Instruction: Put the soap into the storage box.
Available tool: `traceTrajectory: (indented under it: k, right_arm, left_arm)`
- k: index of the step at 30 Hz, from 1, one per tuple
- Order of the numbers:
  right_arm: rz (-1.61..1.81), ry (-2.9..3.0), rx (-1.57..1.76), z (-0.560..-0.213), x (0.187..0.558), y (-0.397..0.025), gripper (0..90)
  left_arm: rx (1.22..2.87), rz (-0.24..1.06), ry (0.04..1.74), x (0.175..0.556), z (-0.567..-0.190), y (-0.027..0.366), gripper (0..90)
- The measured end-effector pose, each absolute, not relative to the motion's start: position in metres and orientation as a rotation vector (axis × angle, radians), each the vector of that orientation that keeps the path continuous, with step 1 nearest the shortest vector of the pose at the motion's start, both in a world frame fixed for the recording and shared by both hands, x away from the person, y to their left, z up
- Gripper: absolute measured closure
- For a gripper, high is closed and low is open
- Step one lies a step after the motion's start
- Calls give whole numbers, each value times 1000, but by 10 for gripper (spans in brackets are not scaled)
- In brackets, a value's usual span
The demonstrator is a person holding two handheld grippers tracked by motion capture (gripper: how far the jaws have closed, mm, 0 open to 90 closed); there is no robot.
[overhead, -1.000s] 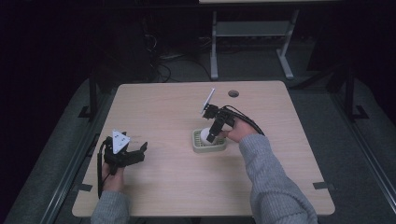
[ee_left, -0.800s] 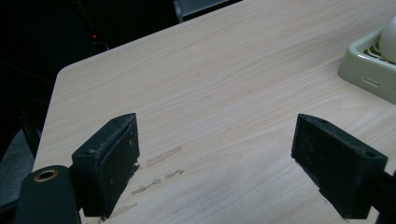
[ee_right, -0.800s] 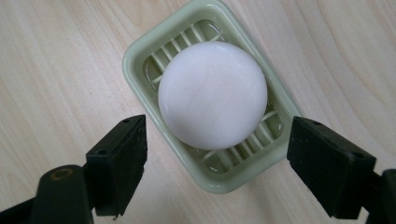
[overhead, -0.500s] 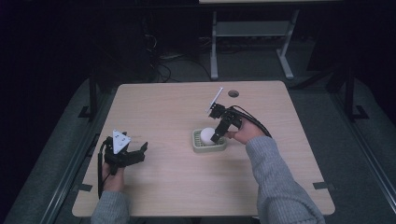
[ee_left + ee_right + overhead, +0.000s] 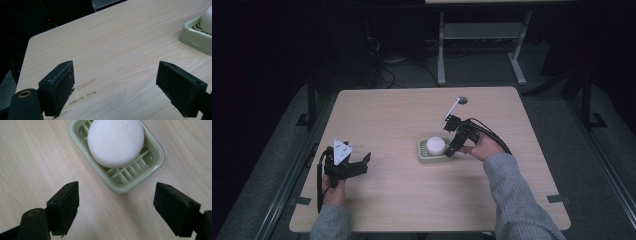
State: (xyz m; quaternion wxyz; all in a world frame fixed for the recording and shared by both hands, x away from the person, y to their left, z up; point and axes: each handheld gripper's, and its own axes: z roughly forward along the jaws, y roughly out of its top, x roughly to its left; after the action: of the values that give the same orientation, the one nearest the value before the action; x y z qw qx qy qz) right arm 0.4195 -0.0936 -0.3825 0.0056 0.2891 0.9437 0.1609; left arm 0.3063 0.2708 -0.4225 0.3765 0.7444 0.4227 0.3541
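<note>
table (image 5: pixel 387 120) bare wood, mid-frame high view | dish (image 5: pixel 155 157) green slatted, frame centre high view, long axis upper-left to lower-right in right gripper view, likely drains soap | soap (image 5: pixel 115 142) white round, seated in dish, no clear heading | right gripper (image 5: pixel 116 211) jaws spread, empty, just short of dish, lined up on it | left gripper (image 5: pixel 358 165) lower left, released, parked, idle

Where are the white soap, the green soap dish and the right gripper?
white soap (image 5: pixel 115 142), right gripper view, top face.
green soap dish (image 5: pixel 130 182), right gripper view, near rim.
right gripper (image 5: pixel 451 151), high view, between fingertips.
</note>
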Motion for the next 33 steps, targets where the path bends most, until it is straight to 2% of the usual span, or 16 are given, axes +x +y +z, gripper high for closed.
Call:
traceTrajectory:
  k: [33]
  right_arm:
    - [581, 2921, 962, -393, 387, -136, 204]
  left_arm:
    - [1903, 927, 1081, 306, -422, 271, 149]
